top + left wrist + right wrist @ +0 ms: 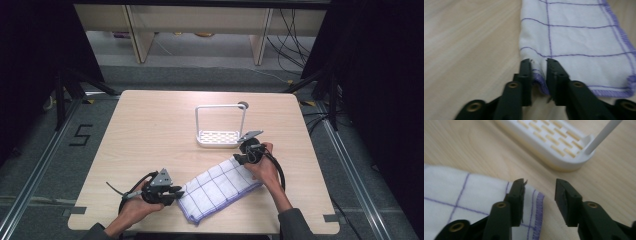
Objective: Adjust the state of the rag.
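A white cloth with purple grid lines [220, 187] lies folded in a long strip across the front of the table, running from lower left to upper right. My left gripper [177, 194] is at its lower left end. In the left gripper view the jaws [539, 61] stand a little apart, with the stitched cloth [574, 37] corner in the gap and not pinched. My right gripper [239, 159] is at the upper right end. Its jaws [539, 182] are clearly apart, and the hemmed cloth [461, 192] corner lies under the left jaw.
A white wire rack with a slotted base [220, 137] stands just behind the right gripper, its base [554, 142] close ahead of those jaws. The light wooden table [150, 130] has bare room at left and rear. Dark stands and cables surround the table.
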`<action>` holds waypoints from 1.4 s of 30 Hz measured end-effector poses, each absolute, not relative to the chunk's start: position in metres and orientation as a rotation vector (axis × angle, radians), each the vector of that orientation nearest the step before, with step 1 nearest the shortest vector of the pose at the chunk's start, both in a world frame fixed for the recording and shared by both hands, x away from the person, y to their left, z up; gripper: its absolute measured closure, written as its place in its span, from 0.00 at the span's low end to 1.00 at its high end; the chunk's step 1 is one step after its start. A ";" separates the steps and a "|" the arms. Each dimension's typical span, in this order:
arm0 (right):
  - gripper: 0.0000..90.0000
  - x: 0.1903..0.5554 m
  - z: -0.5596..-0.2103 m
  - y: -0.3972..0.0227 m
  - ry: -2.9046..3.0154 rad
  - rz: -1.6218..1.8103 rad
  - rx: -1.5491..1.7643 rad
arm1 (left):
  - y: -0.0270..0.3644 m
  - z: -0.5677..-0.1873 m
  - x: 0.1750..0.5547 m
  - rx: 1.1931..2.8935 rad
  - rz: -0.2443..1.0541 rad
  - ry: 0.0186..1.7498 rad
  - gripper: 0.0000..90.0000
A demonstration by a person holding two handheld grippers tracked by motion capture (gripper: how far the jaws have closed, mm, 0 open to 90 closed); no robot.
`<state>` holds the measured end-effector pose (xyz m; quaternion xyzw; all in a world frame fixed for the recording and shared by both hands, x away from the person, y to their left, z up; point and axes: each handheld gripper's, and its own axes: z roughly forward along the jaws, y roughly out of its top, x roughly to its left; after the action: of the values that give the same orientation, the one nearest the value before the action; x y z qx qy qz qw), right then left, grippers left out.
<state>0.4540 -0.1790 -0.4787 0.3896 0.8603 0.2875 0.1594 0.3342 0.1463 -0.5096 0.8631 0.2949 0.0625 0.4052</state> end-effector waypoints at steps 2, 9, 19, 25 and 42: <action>0.59 0.449 -0.469 -0.187 2.405 0.856 1.104 | 0.149 -0.505 0.329 2.168 0.142 0.737 0.66; 0.52 0.400 -0.457 -0.210 2.405 0.823 1.156 | 0.150 -0.484 0.349 2.112 0.159 0.774 0.49; 0.52 0.365 -0.482 -0.239 2.393 0.812 1.342 | 0.141 -0.503 0.365 2.235 0.093 0.744 0.59; 0.59 0.361 -0.494 -0.236 2.396 0.809 1.449 | 0.142 -0.510 0.359 2.244 0.068 0.729 0.70; 0.96 0.417 -0.488 -0.211 2.504 0.864 1.218 | 0.129 -0.512 0.300 2.192 -0.035 0.650 0.85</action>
<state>0.4169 -0.2108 -0.4883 0.4152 0.8534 0.2943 0.1130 0.3001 0.1291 -0.5121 0.8724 0.2587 -0.0139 0.4146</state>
